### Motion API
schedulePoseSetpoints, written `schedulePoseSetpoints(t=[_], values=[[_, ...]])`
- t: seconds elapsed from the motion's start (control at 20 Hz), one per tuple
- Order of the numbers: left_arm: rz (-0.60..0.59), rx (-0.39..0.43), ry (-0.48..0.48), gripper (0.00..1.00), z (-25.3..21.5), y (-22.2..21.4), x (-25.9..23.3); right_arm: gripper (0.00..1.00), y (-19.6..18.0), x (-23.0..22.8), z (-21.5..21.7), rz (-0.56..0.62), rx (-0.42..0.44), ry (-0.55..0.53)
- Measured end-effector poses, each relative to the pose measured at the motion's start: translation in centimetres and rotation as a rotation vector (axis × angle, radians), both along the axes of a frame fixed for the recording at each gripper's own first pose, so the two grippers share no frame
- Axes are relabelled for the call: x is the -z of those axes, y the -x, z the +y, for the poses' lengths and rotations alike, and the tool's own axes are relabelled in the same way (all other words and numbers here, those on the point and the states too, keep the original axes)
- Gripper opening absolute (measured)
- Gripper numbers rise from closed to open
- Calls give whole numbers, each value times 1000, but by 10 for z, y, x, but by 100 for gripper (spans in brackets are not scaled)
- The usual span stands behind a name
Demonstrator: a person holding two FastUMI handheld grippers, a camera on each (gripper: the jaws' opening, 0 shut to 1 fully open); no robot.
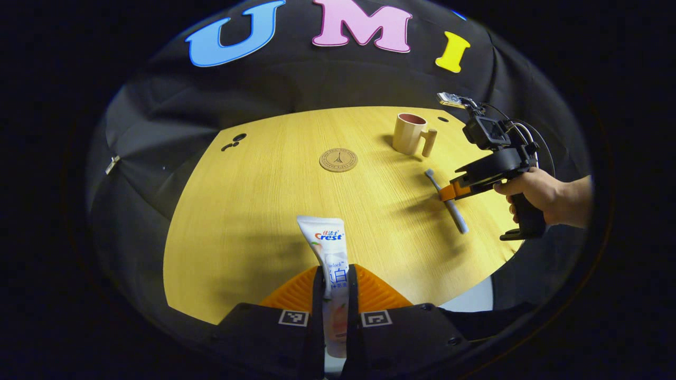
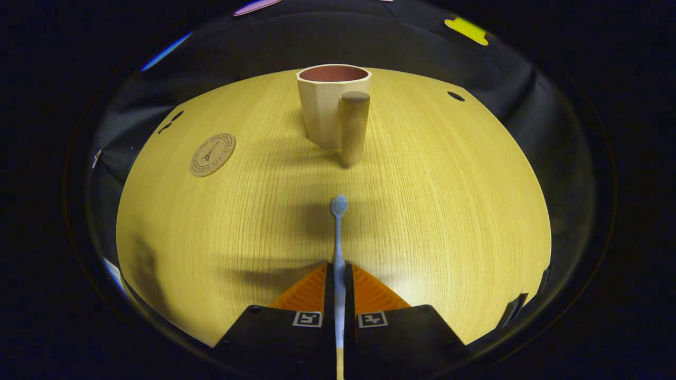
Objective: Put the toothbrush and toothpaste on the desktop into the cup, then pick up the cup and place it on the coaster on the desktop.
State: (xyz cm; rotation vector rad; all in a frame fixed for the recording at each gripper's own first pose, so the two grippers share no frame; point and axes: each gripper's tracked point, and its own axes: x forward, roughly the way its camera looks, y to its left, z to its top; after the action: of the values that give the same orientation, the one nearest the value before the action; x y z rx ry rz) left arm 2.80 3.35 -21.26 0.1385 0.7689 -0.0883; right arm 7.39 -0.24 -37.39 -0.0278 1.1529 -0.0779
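My left gripper [image 1: 336, 277] is shut on the white toothpaste tube [image 1: 327, 245], whose flat end sticks out forward over the wooden desktop [image 1: 253, 200]. In the right gripper view my right gripper [image 2: 338, 272] is shut on the blue-grey toothbrush [image 2: 338, 232], bristle head pointing toward the cup [image 2: 327, 103]. The beige cup stands upright, its thick handle facing me. The left gripper view also shows the right gripper [image 1: 449, 191], held by a hand, clamped across the toothbrush [image 1: 449, 203], with the cup [image 1: 409, 133] just beyond. The round cork coaster [image 1: 338, 159] [image 2: 212, 154] lies left of the cup.
Small dark holes [image 1: 235, 140] mark the desktop's far left corner, and another hole [image 2: 456, 96] lies at the far right. The desktop's near edge [image 1: 465, 295] runs close under the left gripper. Bare wood spreads between coaster, cup and grippers.
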Motion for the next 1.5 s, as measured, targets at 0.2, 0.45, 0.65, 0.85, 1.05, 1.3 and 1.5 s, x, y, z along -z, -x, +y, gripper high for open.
schedulePoseSetpoints(t=[0.2, 0.45, 0.65, 0.85, 1.05, 1.3, 1.5], values=[[1, -19, 14, 22, -2, -2, 0, 6, 3, -1, 2, 34, -71, -41], [-22, -31, 30, 21, -14, -19, -7, 5, 3, -6, -1, 45, -85, -105], [-55, -47, 57, 22, -25, -46, -21, 5, -2, -29, -16, -12, -112, -171], [-109, -53, 94, 22, -47, -83, -45, 5, -4, -55, -34, -56, -130, -245], [-208, -23, 197, 26, -89, -135, -81, 5, -14, -82, -57, -117, -147, -297], [-380, 57, 287, 22, -150, -215, -136, 5, -32, -116, -93, -202, -121, -368], [-527, 143, 291, 22, -196, -272, -172, 5, -40, -128, -118, -236, -99, -406]])
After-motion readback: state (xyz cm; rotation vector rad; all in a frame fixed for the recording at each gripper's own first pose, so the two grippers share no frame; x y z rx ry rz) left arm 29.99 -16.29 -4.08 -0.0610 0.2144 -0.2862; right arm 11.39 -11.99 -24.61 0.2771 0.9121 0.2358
